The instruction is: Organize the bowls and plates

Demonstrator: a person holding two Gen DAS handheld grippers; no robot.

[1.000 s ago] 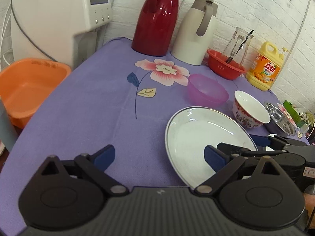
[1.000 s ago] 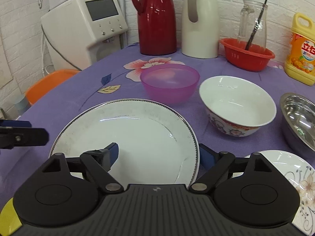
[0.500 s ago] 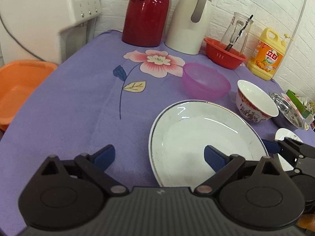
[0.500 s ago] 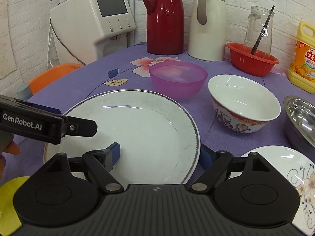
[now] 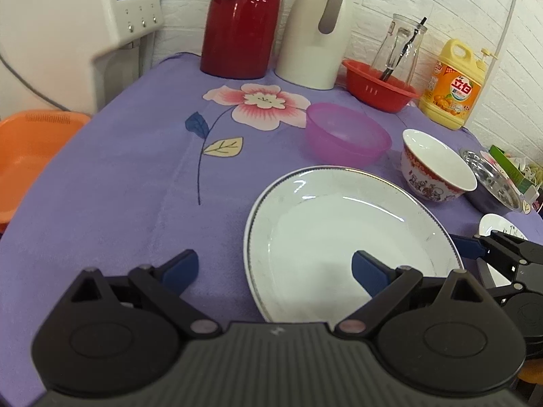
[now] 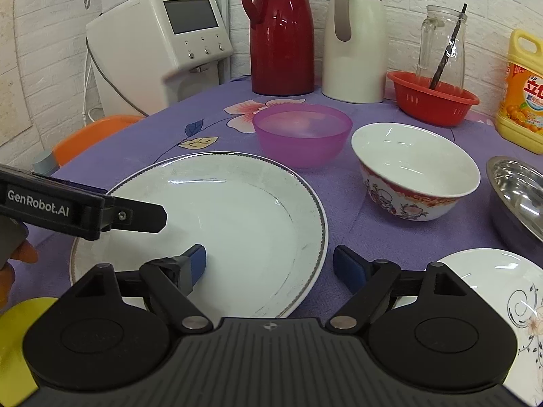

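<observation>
A large white plate lies on the purple cloth. My left gripper is open over its left rim, one finger above the plate and one above the cloth. My right gripper is open over its right rim. Behind the plate stand a pink plastic bowl, a white bowl with a red pattern and a steel bowl. A small flowered plate lies at the front right.
At the back stand a red thermos, a white jug, a red basket with a glass pitcher, a yellow detergent bottle and a white appliance. An orange basin sits off the table's left edge.
My left gripper has moved right and forward, so it now reaches over the large plate's left rim. My right gripper has edged closer to the plate. Both stay open.
</observation>
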